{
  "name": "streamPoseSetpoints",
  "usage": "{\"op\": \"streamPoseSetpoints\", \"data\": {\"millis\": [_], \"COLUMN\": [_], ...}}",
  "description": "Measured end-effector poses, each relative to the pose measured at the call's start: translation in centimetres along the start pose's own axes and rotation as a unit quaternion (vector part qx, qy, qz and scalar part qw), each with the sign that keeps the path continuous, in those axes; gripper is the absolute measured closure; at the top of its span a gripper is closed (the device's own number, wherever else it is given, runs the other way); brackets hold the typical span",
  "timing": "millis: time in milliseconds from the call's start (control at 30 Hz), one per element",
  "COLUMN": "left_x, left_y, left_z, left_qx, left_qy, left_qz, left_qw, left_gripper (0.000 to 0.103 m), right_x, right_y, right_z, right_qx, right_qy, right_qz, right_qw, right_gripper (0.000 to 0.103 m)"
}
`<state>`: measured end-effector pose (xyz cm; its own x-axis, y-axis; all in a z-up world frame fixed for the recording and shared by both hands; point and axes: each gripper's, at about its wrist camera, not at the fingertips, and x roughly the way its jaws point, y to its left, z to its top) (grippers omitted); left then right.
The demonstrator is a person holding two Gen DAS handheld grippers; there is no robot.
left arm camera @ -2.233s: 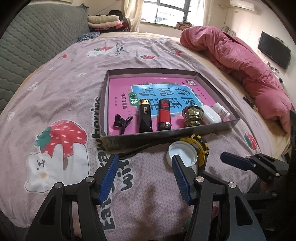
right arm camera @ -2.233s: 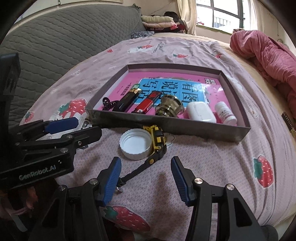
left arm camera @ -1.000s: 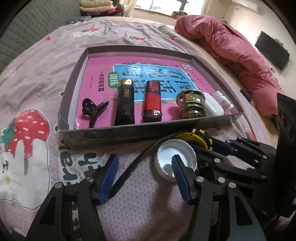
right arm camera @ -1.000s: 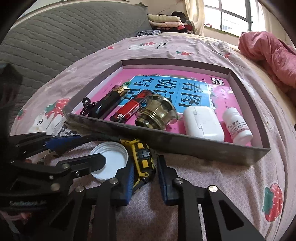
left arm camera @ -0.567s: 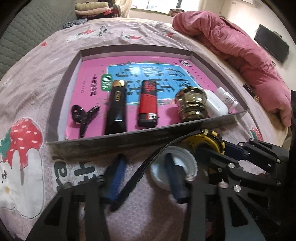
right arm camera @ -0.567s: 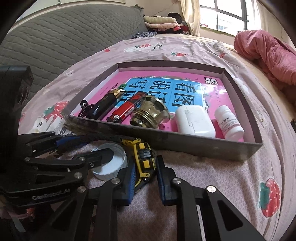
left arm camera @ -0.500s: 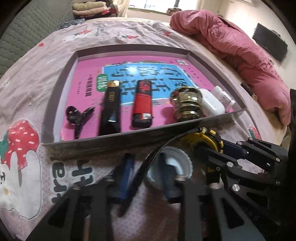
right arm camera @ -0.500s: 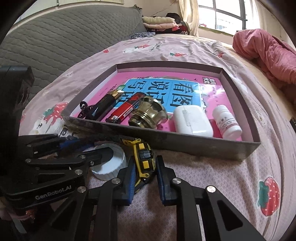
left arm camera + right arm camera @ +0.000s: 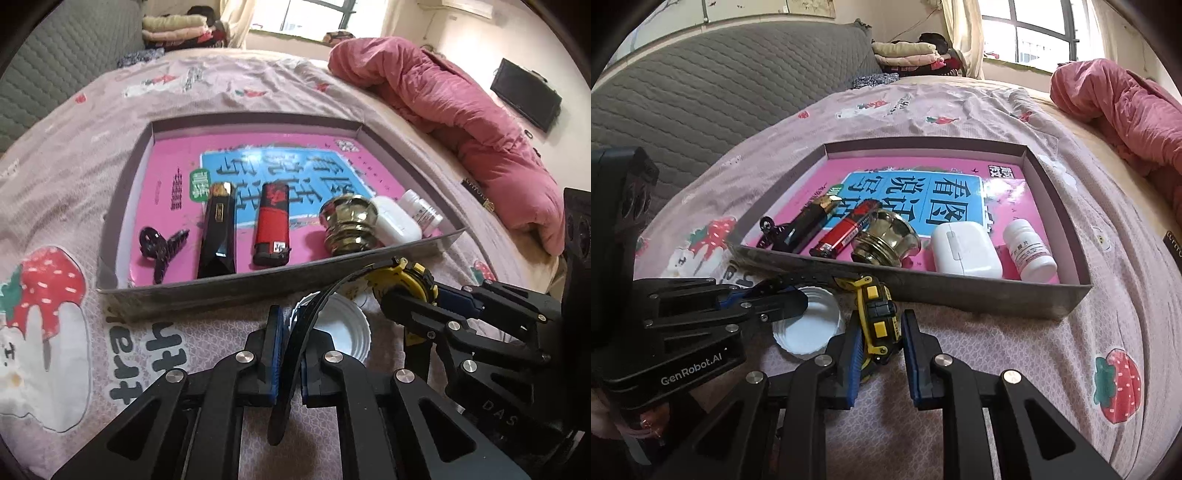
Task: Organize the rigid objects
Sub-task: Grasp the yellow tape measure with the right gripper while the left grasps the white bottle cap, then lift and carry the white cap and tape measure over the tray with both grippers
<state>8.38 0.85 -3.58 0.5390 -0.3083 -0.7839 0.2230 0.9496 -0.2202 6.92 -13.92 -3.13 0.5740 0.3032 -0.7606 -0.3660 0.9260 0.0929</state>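
Watch point(image 9: 875, 317) and white cap point(image 9: 807, 325) remain on the bed at six o'clock of the tray point(image 9: 960, 291), which already holds six items, while your right tool point(image 9: 879, 354) clamps the watch case and your left tool point(image 9: 288, 354) pinches its strap.

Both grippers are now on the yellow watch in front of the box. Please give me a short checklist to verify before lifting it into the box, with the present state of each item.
1. Left gripper shut on the black strap: ok.
2. Right gripper shut on the yellow watch body: ok, its pads flank the case.
3. White lid apart from the watch: cannot tell; the strap passes over it and may drag it.
4. Box near wall lower than the lift path: not ok yet, the watch sits low against the wall.
5. Free place in the box: ok, the pink bottom behind the white case and white bottle is bare.
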Motion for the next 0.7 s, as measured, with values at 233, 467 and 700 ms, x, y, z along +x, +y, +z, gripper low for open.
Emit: {"op": "streamPoseSetpoints", "data": {"millis": [233, 467, 700], "left_x": [-1.8, -0.7, -0.9], "left_y": [0.0, 0.0, -0.9], "left_z": [0.2, -0.3, -0.7], "left_qx": [0.006, 0.001, 0.009], "left_qy": [-0.028, 0.011, 0.019], "left_qz": [0.002, -0.021, -0.034], "left_qw": [0.9996, 0.9997, 0.9992], "left_gripper": [0.096, 0.096, 0.074], "right_x": [-1.5, -1.7, -2.3], "right_y": [0.6, 0.3, -1.3], "right_z": [0.6, 0.9, 1.2], "right_qx": [-0.003, 0.003, 0.037], "right_qy": [-0.024, -0.029, -0.040], "right_qz": [-0.001, -0.019, -0.015], "right_qw": [1.000, 0.999, 0.998], "right_gripper": [0.083, 0.083, 0.083]}}
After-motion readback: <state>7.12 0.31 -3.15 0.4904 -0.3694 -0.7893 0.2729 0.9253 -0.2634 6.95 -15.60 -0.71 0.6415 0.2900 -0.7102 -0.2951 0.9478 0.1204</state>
